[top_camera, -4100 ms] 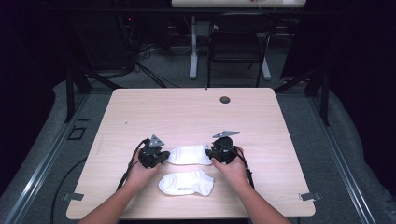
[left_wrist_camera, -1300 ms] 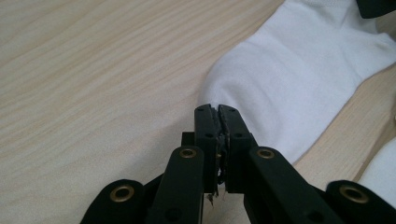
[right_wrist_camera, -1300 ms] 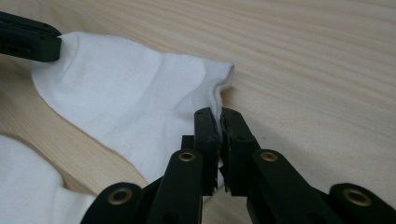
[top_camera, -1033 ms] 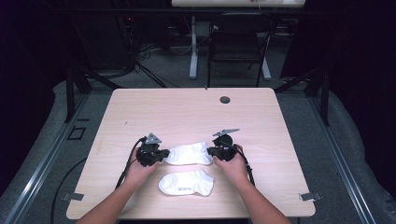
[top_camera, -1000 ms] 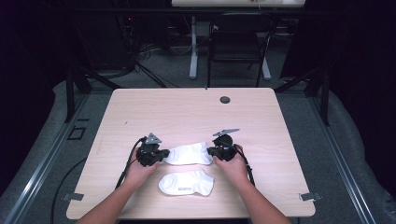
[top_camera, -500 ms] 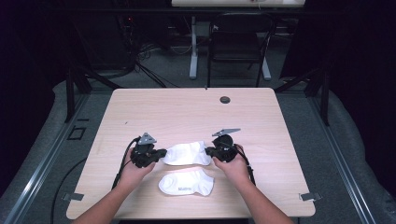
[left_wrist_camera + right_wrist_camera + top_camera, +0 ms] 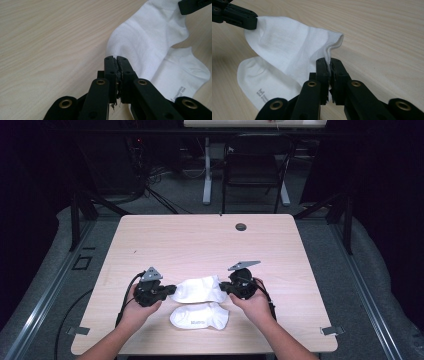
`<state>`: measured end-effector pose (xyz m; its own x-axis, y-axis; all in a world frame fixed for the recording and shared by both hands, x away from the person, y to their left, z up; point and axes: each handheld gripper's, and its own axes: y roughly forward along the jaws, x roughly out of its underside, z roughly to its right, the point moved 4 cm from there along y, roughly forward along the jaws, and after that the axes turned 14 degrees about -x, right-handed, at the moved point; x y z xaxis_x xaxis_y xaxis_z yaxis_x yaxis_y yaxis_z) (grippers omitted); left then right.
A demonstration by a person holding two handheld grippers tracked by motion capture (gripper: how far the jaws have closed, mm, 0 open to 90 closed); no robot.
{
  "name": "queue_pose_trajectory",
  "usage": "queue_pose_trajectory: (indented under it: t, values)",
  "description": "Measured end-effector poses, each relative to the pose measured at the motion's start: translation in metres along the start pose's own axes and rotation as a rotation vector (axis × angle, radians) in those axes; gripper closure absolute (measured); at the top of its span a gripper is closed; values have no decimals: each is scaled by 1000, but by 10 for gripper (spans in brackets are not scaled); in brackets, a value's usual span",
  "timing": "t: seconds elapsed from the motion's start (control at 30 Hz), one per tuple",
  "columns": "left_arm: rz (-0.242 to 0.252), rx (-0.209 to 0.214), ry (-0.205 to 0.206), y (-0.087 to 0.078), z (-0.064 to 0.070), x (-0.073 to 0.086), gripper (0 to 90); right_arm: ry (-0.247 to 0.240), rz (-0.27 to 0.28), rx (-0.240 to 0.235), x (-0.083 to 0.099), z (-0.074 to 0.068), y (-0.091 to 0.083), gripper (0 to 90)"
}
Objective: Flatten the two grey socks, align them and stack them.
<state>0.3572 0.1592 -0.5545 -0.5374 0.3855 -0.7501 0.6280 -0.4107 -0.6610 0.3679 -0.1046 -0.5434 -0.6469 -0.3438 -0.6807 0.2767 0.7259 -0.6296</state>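
Two white ankle socks are on the wooden table [image 7: 200, 240]. The upper sock [image 7: 199, 290] is stretched between both grippers and lifted slightly. My left gripper [image 7: 169, 290] is shut on its left end [image 7: 140, 42], and in the left gripper view that gripper [image 7: 116, 58] pinches the fabric edge. My right gripper [image 7: 223, 287] is shut on the sock's other end [image 7: 294, 42], and in the right gripper view that gripper [image 7: 328, 61] clamps the cuff. The second sock [image 7: 199, 316] lies flat nearer the front edge, under the held one [image 7: 259, 82].
A small dark round cap [image 7: 241, 226] sits near the table's far edge. Chair legs and cables stand on the floor beyond the table. Metal brackets [image 7: 330, 330] mark the front corners.
Both grippers moved a little apart and away from the front edge, carrying the upper sock with them. The lower sock stayed in place.
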Motion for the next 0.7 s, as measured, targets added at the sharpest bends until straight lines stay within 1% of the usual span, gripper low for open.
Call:
queue_pose_trajectory:
  t: [0.03, 0.1, 0.13, 0.27, 0.4, 0.47, 0.5, 0.53, 0.67, 0.7]
  values:
    - [-1, 8, -2, -4, 1, 2, 876, -3, -6, -6, 2, -4, -3, 861]
    - [-3, 15, -5, -6, 2, 4, 876, -10, -11, -9, 4, -8, -6, 861]
    - [-4, 19, -13, -8, 4, 7, 876, -12, -13, -13, 6, -9, -7, 861]
    - [-15, 32, -7, -11, 8, 13, 876, -15, -27, -24, 13, -14, -10, 861]
    - [-10, 38, -9, -13, 12, 16, 876, -20, -21, -32, 18, -17, -11, 861]
    - [-13, 50, -14, -16, 15, 19, 876, -19, -31, -38, 23, -21, -12, 861]
    - [-13, 50, -14, -16, 15, 19, 876, -18, -29, -41, 25, -22, -13, 861]
    - [-14, 51, -5, -17, 15, 20, 876, -20, -32, -45, 27, -23, -13, 861]
    - [-21, 56, -4, -19, 19, 24, 876, -19, -34, -53, 32, -25, -13, 861]
    - [-19, 53, -14, -20, 21, 26, 876, -16, -35, -57, 33, -26, -13, 861]
